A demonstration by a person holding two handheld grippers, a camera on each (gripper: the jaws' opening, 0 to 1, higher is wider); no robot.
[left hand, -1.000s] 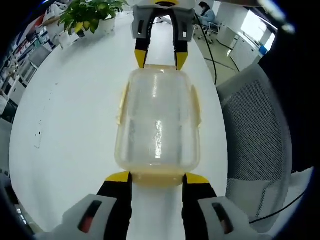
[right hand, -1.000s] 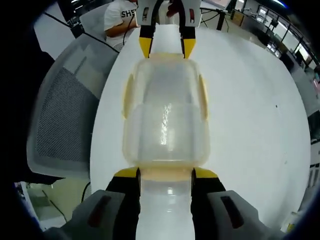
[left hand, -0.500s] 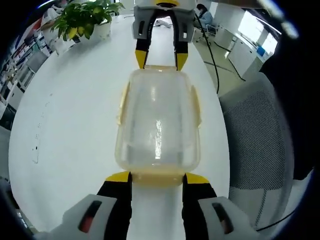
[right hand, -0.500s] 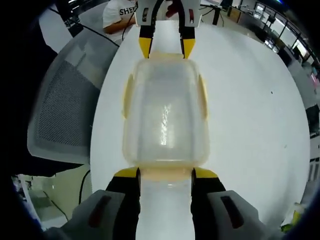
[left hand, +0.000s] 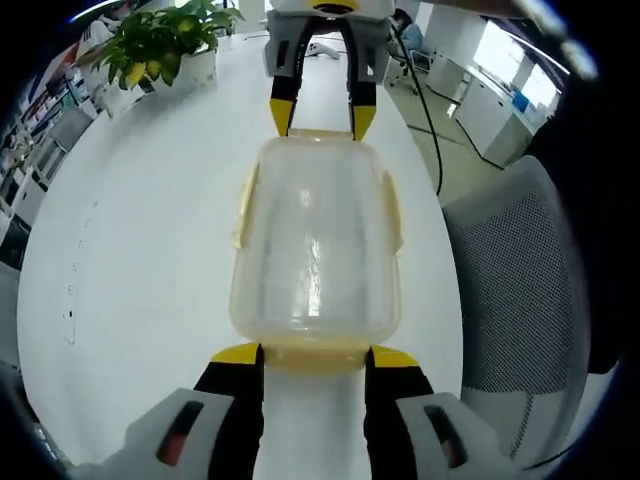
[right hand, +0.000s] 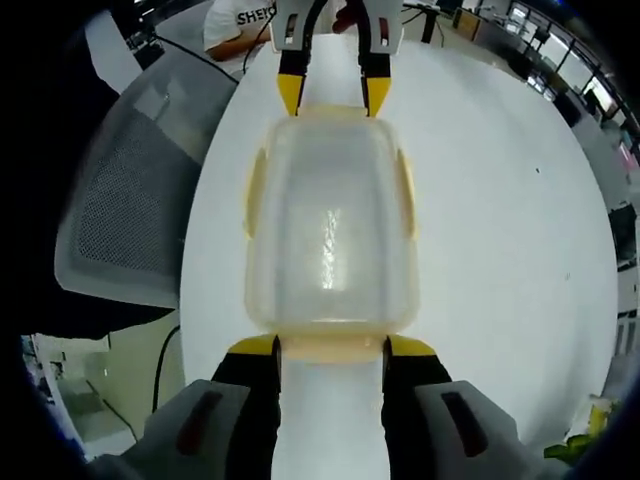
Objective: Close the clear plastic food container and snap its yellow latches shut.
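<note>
The clear plastic container (left hand: 315, 240) with its lid on is held lengthwise between my two grippers, over the white table (left hand: 130, 230). My left gripper (left hand: 315, 355) is shut on its near end, one jaw at each side of the yellow end latch (left hand: 315, 352). At the far end, the right gripper (left hand: 312, 118) grips the same way. Yellow side latches (left hand: 243, 205) (left hand: 392, 205) run along the long sides; I cannot tell if they are snapped. In the right gripper view the container (right hand: 330, 230) spans from my right gripper (right hand: 330, 348) to the left gripper (right hand: 333, 95).
A potted plant (left hand: 160, 40) stands at the table's far left corner. A grey mesh chair (left hand: 510, 270) sits past the table's right edge, seen again as the mesh chair (right hand: 130, 200). A person in a white shirt (right hand: 235, 25) sits beyond the table (right hand: 500, 200).
The table, plant and chair have slid slightly in both views, so the cameras moved. The container keeps its place between both grippers, and both grips are unchanged.
</note>
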